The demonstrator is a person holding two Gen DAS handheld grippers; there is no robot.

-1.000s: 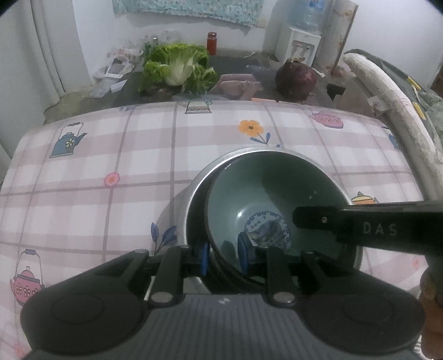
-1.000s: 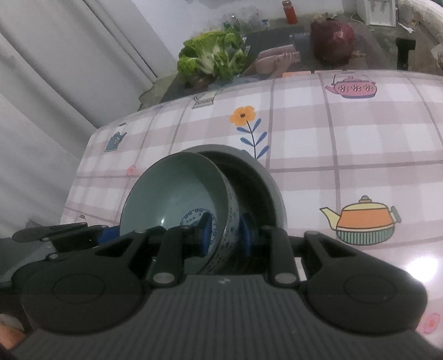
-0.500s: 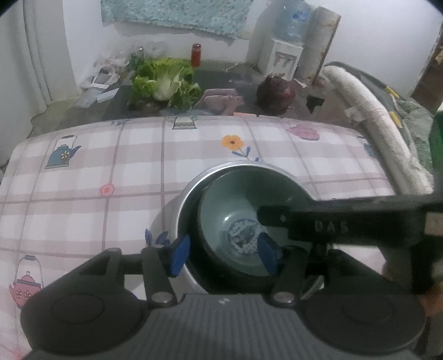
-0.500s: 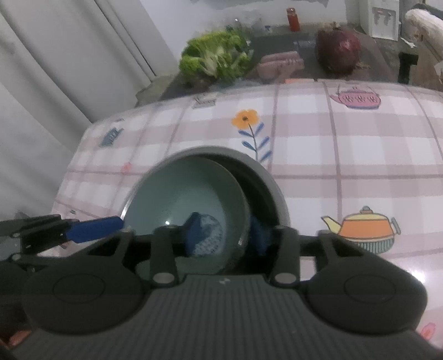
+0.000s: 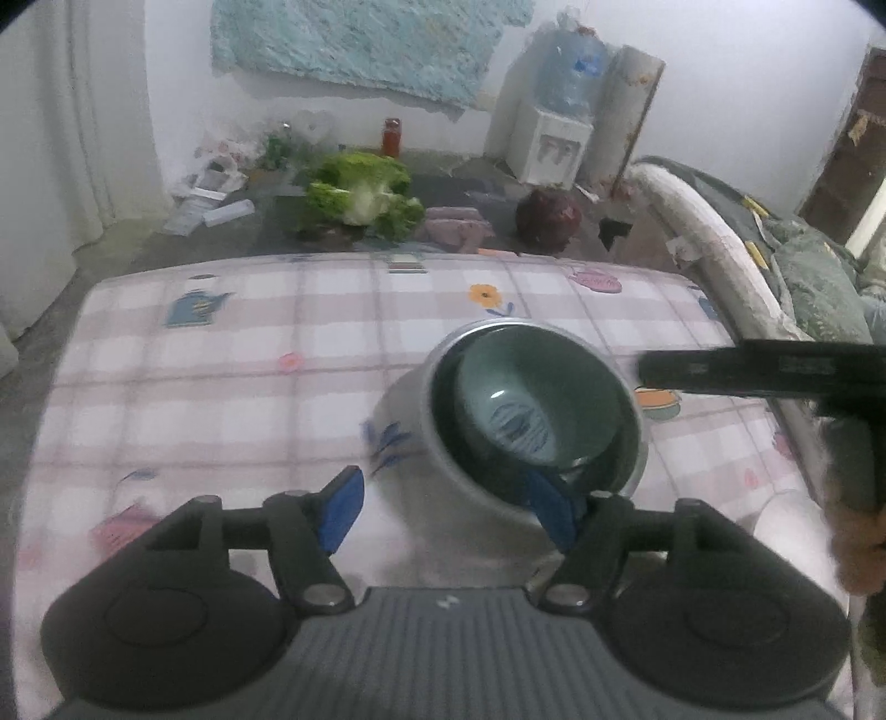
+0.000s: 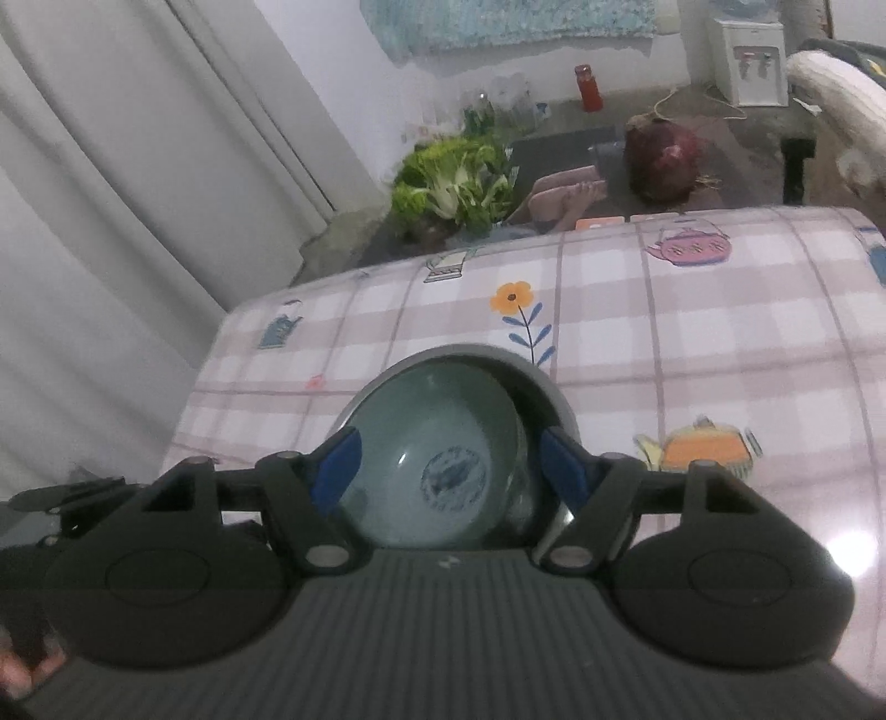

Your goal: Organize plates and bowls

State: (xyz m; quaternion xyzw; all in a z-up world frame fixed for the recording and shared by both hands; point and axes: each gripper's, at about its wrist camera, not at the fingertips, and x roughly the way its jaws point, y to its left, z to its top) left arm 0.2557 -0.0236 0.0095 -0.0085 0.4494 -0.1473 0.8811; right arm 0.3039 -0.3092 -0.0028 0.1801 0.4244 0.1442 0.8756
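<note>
On the checked tablecloth [image 5: 221,387], one green bowl [image 5: 531,399] sits inside one metal bowl [image 5: 410,437], both grippers [image 5: 448,504] [image 6: 448,471] spread, holding nothing.

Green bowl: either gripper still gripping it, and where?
Neither. Both the left gripper and the right gripper have just opened; the green bowl sits free inside the metal bowl.

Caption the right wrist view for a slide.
Open right gripper above pale green ceramic bowl nested in grey metal bowl on checked tablecloth.

A white wall [image 5: 720,83] with a teal cloth [image 5: 360,44], pale curtains [image 6: 138,194], grey floor [image 6: 692,111].
</note>
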